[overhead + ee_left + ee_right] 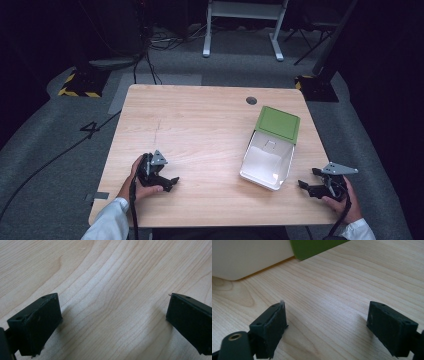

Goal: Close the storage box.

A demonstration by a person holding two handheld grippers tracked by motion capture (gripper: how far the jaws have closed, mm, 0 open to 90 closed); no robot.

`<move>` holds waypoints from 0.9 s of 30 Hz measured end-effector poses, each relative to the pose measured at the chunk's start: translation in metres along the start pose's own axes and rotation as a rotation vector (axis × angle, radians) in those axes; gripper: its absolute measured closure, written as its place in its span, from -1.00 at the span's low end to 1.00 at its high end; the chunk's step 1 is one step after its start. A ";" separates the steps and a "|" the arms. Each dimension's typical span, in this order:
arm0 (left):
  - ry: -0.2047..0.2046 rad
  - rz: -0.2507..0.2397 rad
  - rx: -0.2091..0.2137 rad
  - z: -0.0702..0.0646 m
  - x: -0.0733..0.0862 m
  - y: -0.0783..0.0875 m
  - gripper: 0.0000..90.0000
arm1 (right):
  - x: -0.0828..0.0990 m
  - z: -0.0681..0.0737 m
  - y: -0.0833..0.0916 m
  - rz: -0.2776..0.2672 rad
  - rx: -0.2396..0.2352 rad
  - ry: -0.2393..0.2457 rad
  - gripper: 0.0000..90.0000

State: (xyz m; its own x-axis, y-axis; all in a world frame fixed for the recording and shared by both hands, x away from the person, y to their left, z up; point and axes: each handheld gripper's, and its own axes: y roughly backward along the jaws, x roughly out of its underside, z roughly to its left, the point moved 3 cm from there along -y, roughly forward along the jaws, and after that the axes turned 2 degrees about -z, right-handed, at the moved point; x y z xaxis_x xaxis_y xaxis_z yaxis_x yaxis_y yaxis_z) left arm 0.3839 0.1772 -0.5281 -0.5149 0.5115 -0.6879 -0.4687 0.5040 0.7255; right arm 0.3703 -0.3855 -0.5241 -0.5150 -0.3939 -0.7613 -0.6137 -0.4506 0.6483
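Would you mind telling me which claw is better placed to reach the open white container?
Probably the right claw: it rests beside the white container with its green lid, jaws open. The left claw sits across the table.

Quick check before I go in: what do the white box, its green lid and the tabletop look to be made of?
White box: probably plastic, smooth and slightly glossy, with rounded moulded corners. Green lid: likely the same plastic in a flat, even matte green; which side faces up is unclear. Table: pale wood grain with a soft sheen, whether solid wood or laminate can't be told.
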 end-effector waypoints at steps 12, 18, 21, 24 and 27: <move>-0.007 -0.001 0.000 0.000 -0.002 -0.002 -0.99 | -0.004 -0.001 0.004 -0.016 -0.030 0.016 -0.55; -0.007 -0.001 0.001 0.000 -0.002 -0.002 -0.99 | -0.037 0.017 0.021 -0.066 -0.092 0.059 -0.48; -0.007 0.000 0.001 0.000 -0.002 -0.002 -0.99 | -0.054 0.026 0.030 -0.092 -0.099 0.093 -0.48; -0.008 0.000 0.001 0.000 -0.002 -0.002 -0.99 | -0.068 0.031 0.038 -0.120 -0.107 0.105 -0.48; -0.007 0.000 0.001 0.000 -0.002 -0.002 -0.99 | -0.080 0.038 0.045 -0.136 -0.123 0.114 -0.48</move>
State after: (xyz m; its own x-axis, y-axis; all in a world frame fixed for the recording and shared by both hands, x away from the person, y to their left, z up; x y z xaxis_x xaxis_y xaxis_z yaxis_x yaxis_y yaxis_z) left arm 0.3856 0.1752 -0.5279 -0.5095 0.5164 -0.6883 -0.4679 0.5050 0.7253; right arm 0.3612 -0.3439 -0.4348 -0.3573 -0.4073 -0.8405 -0.5920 -0.5973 0.5411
